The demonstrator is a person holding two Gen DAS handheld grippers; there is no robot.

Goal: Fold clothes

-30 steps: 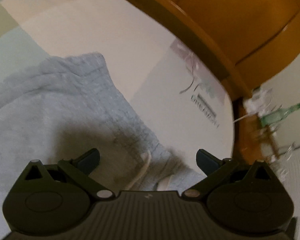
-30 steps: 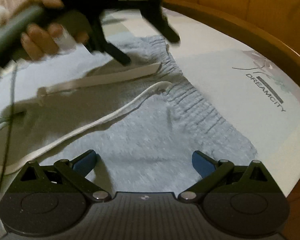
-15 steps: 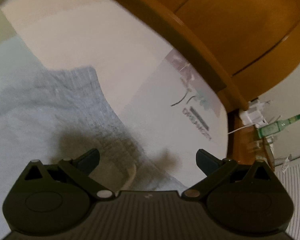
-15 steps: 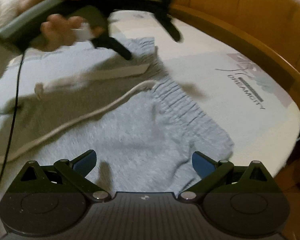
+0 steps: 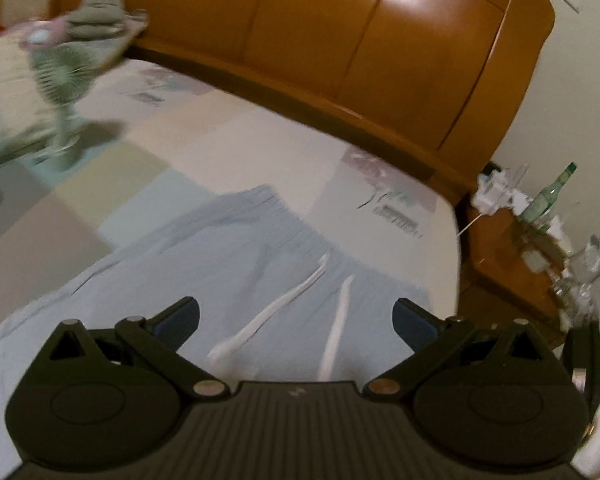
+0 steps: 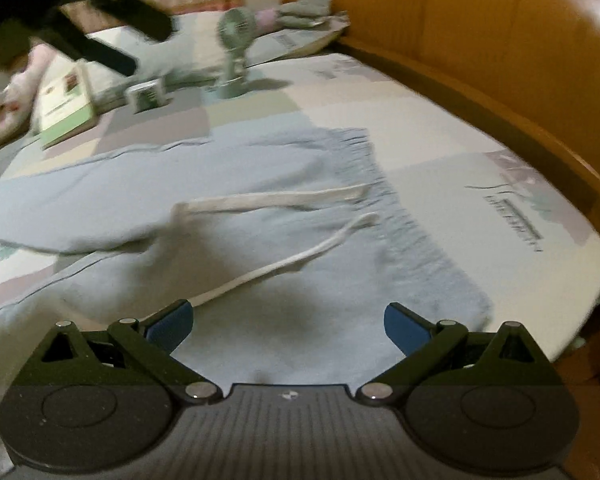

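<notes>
1. The pale blue sweatpants lie spread flat on the bed, waistband toward the headboard.
2. Soft, light, floppy cloth; likely best pinched at the thicker waistband corners.
3. Left gripper and right gripper hover above, jaws apart and empty.

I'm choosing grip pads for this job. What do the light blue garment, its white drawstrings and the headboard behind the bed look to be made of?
Light blue garment: soft matte knit, probably cotton fleece; it lies limp, with a gathered ribbed waistband.
White drawstrings: flat woven cord or tape, likely cotton, matte.
Headboard: orange-brown wood or veneer with a glossy lacquer; lamp glare shows on its panels.
Motion blur hides the finer weave.
</notes>
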